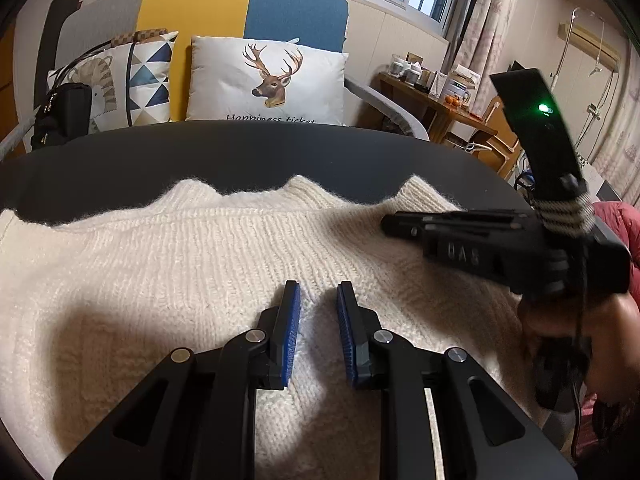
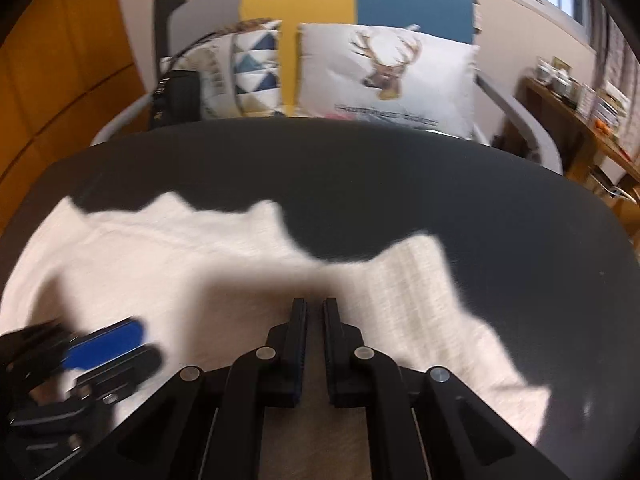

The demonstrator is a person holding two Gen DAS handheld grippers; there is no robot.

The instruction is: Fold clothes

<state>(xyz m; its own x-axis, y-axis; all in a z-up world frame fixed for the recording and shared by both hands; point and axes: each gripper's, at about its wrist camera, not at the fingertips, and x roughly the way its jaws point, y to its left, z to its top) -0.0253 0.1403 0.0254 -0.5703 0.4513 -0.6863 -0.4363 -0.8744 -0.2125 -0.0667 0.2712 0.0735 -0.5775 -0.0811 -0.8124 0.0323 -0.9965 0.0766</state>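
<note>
Cream sweater (image 1: pixel 200 280) lies flat on dark table (image 1: pixel 240 160), long axis left-right; left gripper (image 1: pixel 318 292) spread, empty, over its middle; right gripper (image 2: pixel 315 308) nearly closed, probably empty (blurred), nearer its right-hand edge.

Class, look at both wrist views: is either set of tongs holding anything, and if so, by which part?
Nothing is held. The left tongs stand open above the cream sweater; the right tongs, nearly closed, have nothing between them.
</note>
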